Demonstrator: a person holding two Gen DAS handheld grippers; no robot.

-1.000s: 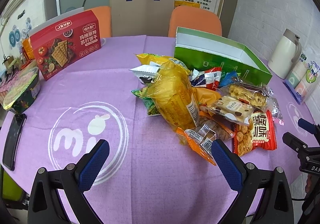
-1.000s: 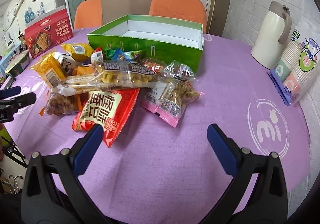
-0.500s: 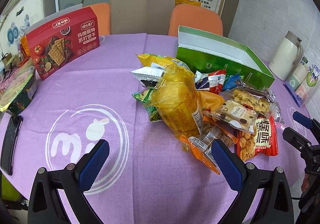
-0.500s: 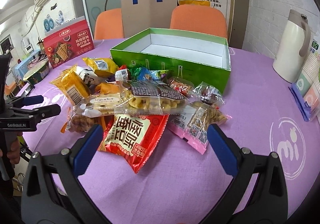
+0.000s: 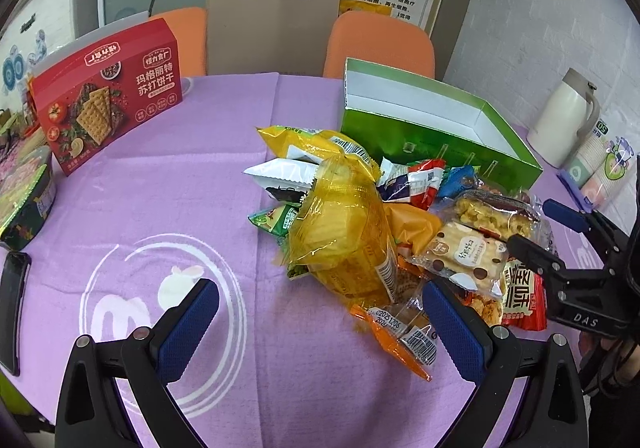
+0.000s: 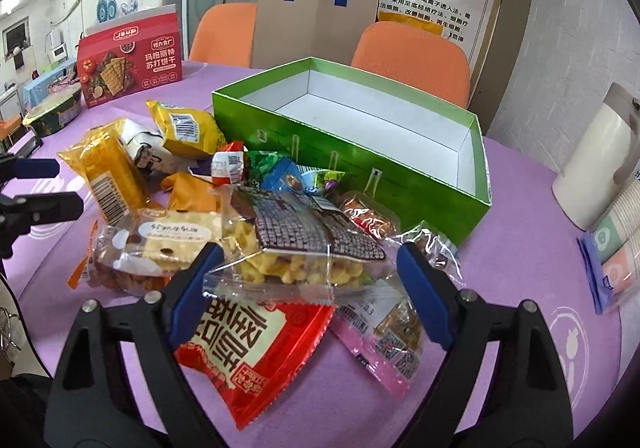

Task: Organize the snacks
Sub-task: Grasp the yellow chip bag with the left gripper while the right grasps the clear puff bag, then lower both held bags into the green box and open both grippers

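While the right gripper (image 6: 304,284) closes, clear snack pack (image 6: 296,248) between its fingers, not yet pinched, left gripper (image 5: 320,322) spread, empty.

The heaped snack pile (image 6: 280,232) crowds straight ahead of the right tongs (image 6: 308,288); bare purple tablecloth (image 5: 168,208) lies open ahead of the left tongs (image 5: 320,324).

Two handheld grippers, the left gripper (image 5: 320,324) and right gripper (image 6: 312,288), share black angular frames, silver screws, textured blue finger pads (image 6: 194,290) and white "DAS" lettering.
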